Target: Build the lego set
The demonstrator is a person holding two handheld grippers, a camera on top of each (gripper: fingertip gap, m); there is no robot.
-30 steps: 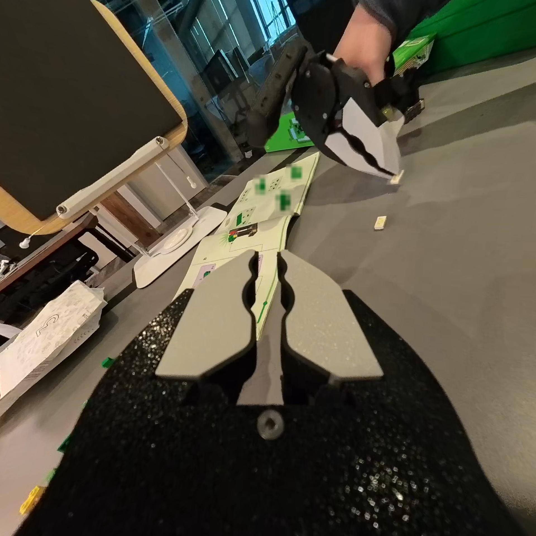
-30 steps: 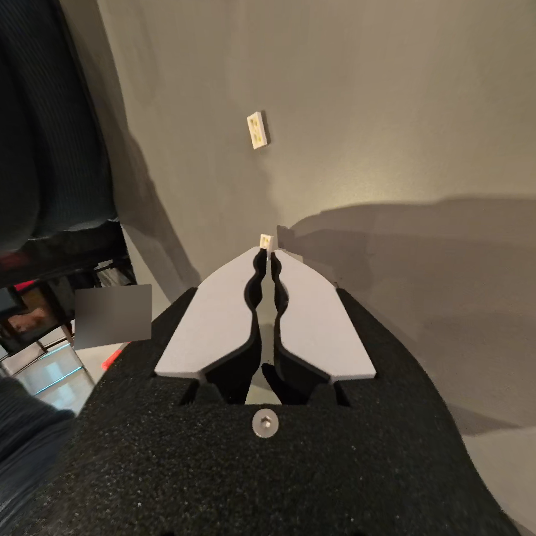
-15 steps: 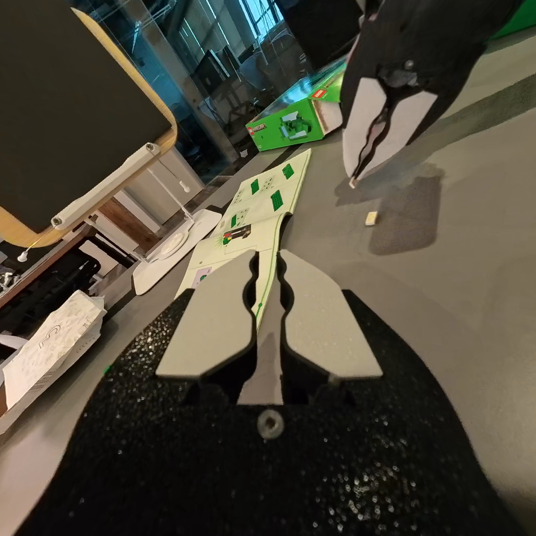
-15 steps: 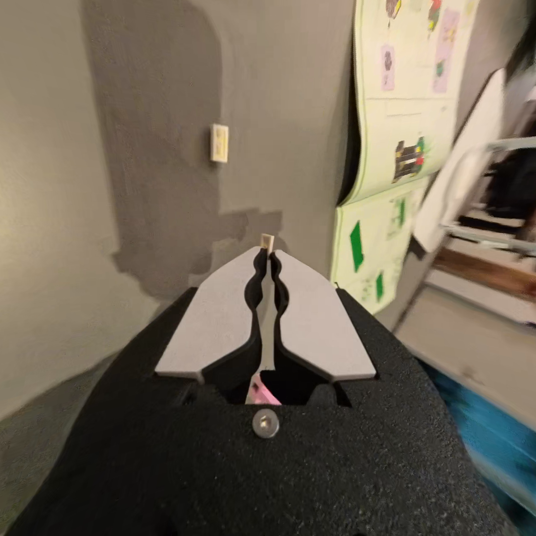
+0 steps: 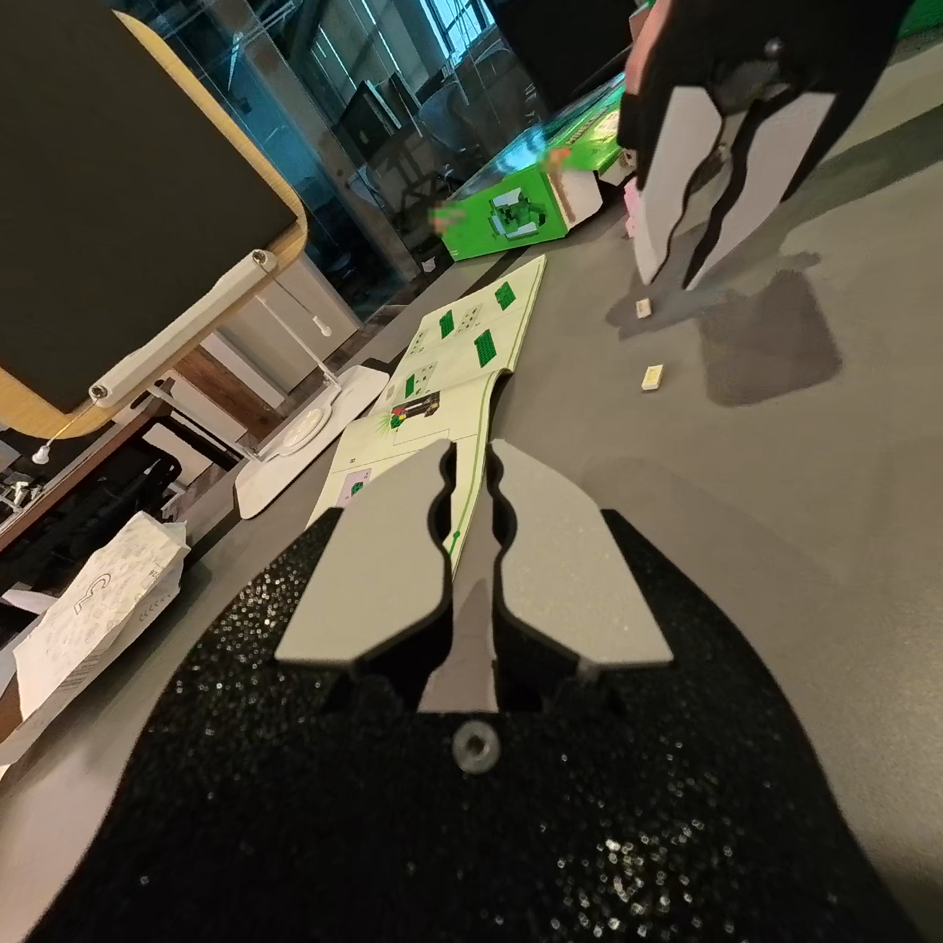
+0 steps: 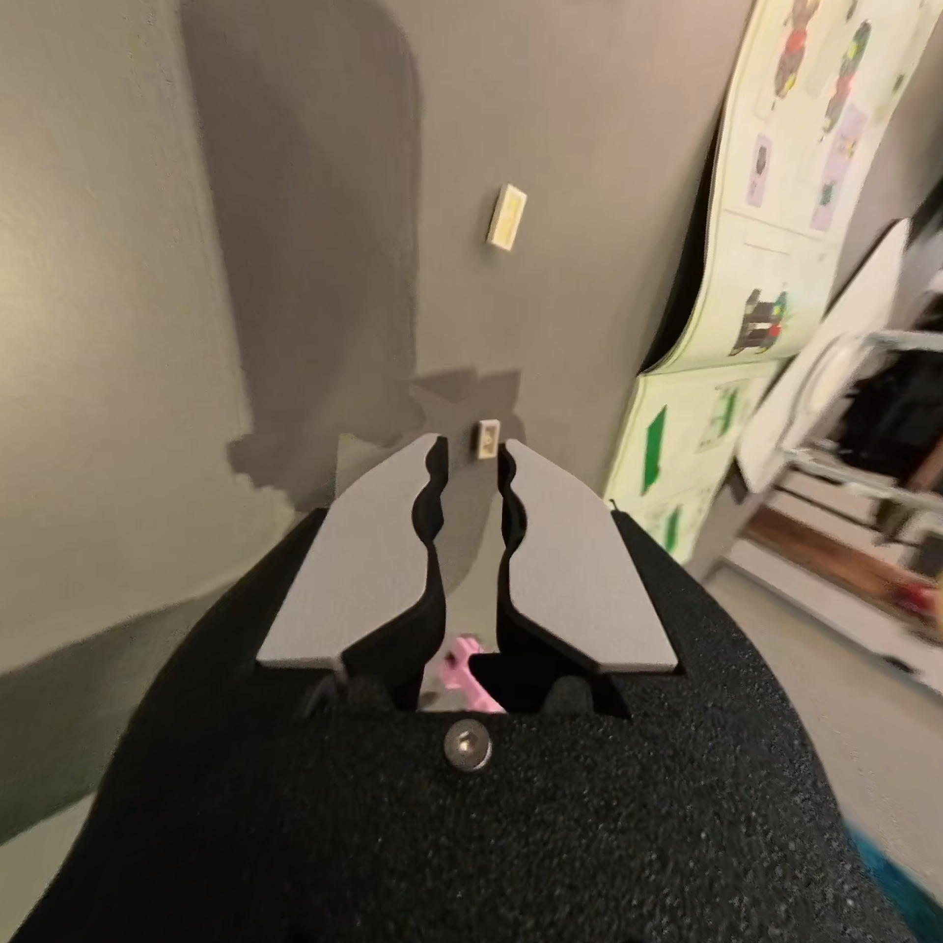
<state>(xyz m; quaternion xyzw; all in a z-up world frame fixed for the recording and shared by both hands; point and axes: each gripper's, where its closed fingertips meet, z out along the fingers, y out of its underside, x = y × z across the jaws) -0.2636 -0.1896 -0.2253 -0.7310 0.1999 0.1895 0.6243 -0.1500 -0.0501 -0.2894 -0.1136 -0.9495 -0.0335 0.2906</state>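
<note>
My right gripper [image 6: 473, 449] is open over the grey table [image 6: 127, 306]. A small white lego piece [image 6: 487, 440] lies on the table just past its fingertips, touching neither pad. The left wrist view shows the same gripper [image 5: 668, 280] pointing down, with that piece [image 5: 644, 307] on the table under it. A second small white piece [image 6: 506, 217] lies farther off; it also shows in the left wrist view [image 5: 653, 378]. My left gripper [image 5: 470, 449] is open a little and empty, held above the edge of the open instruction booklet [image 5: 459, 367].
The booklet [image 6: 765, 255] lies at the right of the right wrist view. A green lego box [image 5: 510, 214] and a pink piece [image 5: 633, 204] are at the back. A white paper bag [image 5: 92, 612], a white stand base [image 5: 306, 428] and a dark wood-rimmed board [image 5: 127, 178] are at the left.
My right gripper carried the small white piece in its shut tips, swung round towards the booklet, then opened and let the piece go onto the table. My left gripper stayed about where it was.
</note>
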